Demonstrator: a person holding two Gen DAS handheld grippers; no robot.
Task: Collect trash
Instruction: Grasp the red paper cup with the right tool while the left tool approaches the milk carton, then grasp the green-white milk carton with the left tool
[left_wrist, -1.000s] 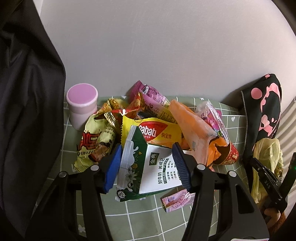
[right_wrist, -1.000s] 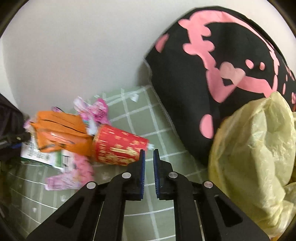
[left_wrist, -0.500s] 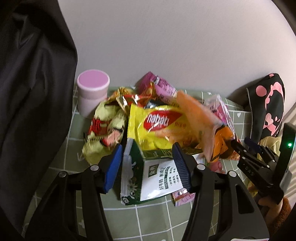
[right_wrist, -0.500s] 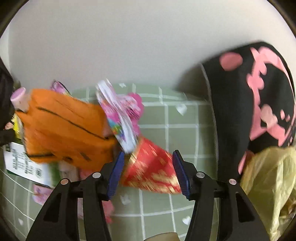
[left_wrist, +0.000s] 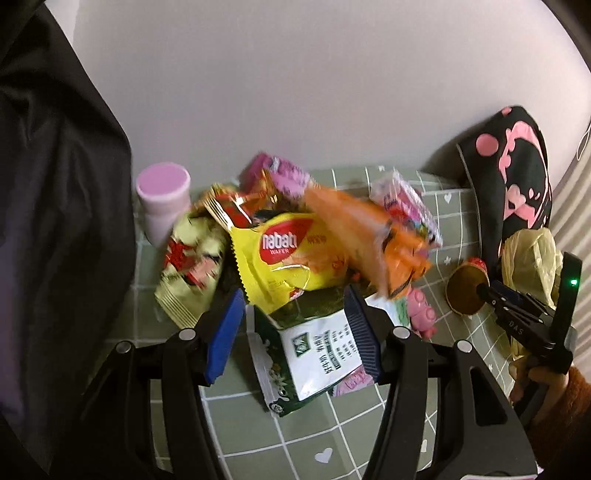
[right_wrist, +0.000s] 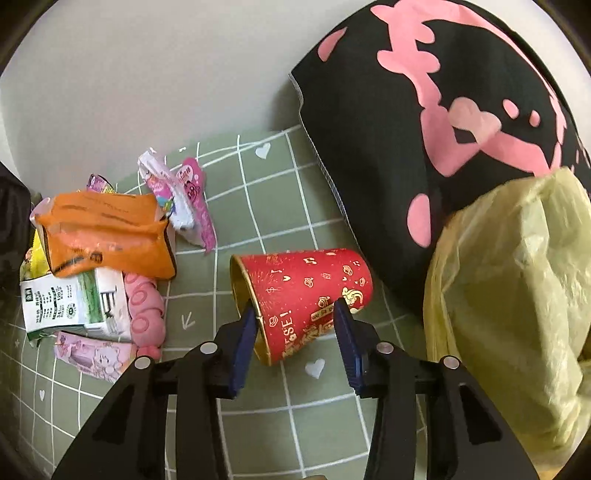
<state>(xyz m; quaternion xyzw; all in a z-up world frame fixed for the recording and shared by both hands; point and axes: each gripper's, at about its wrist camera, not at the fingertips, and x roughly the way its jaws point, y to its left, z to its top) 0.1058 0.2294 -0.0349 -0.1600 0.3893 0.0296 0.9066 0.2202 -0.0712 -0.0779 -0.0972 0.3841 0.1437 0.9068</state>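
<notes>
Red paper cup (right_wrist: 306, 295) lies tipped between my closing right gripper (right_wrist: 295, 332); left gripper (left_wrist: 295, 328) gapes over the milk carton (left_wrist: 314, 354); next, squeeze and bag it.

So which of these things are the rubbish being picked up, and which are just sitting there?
Part of the job:
- red paper cup, on its side between the closing right gripper
- green-and-white milk carton, at the left gripper
- yellow wafer packet
- orange wrapper
- yellowish plastic bag

Just lying about:
- pink-lidded jar
- black-and-pink cushion
- green checked cloth
</notes>
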